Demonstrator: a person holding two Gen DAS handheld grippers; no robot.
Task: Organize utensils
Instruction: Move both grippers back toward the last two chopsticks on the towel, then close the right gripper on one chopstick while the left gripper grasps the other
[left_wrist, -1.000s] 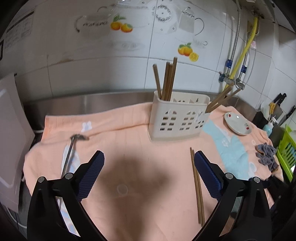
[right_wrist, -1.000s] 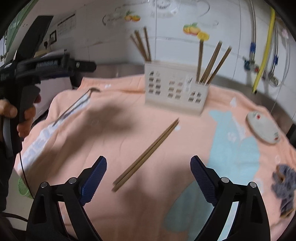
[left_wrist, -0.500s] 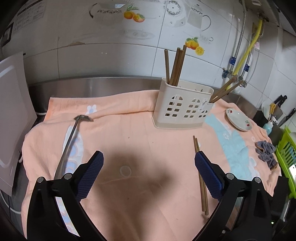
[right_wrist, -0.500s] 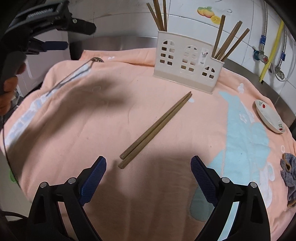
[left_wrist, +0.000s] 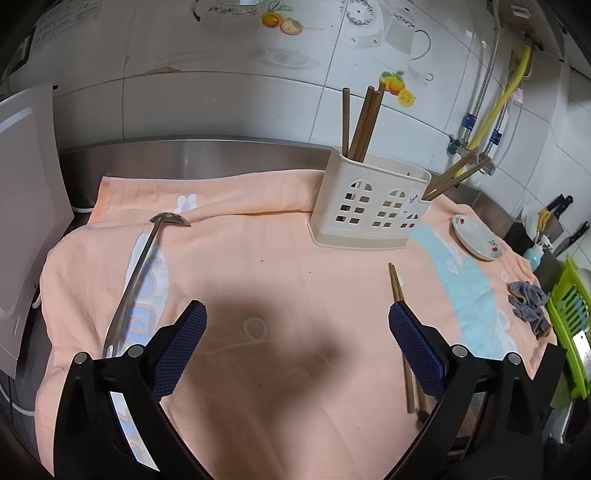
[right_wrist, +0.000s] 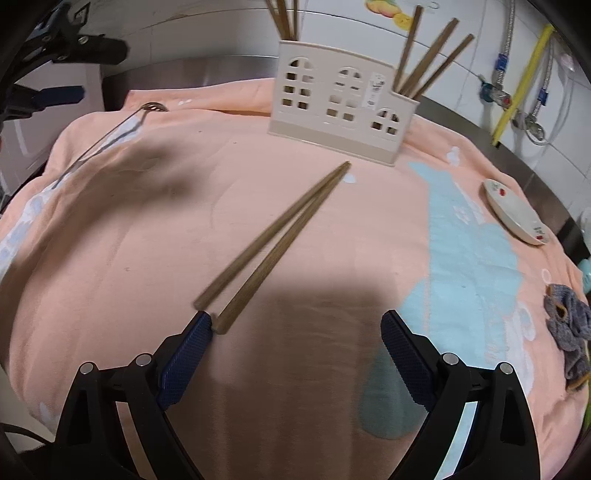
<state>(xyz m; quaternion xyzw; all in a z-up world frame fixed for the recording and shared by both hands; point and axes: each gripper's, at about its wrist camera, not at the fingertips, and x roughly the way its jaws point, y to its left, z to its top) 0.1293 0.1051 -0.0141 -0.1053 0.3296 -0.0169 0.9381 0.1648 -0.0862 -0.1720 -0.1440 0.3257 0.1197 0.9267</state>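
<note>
A pair of brown chopsticks (right_wrist: 273, 243) lies on the peach towel (right_wrist: 147, 240), its near ends just ahead of my right gripper's left fingertip. The pair also shows in the left wrist view (left_wrist: 400, 325). My right gripper (right_wrist: 295, 347) is open and empty, low over the towel. A cream utensil holder (right_wrist: 340, 103) stands at the back with chopsticks in both ends; it also shows in the left wrist view (left_wrist: 369, 206). A metal ladle (left_wrist: 142, 273) lies at the left. My left gripper (left_wrist: 295, 339) is open and empty above the towel.
A small white plate (left_wrist: 478, 242) lies right of the holder. A grey rag (left_wrist: 528, 306) lies at the towel's right edge beside a green rack (left_wrist: 569, 328). A white board (left_wrist: 22, 221) leans at the left. Tiled wall and pipes (left_wrist: 491, 110) stand behind.
My right gripper has moved forward and down towards the loose chopsticks, whose near ends now sit by its left fingertip. My left gripper has risen and pulled back a little. Both stay open.
</note>
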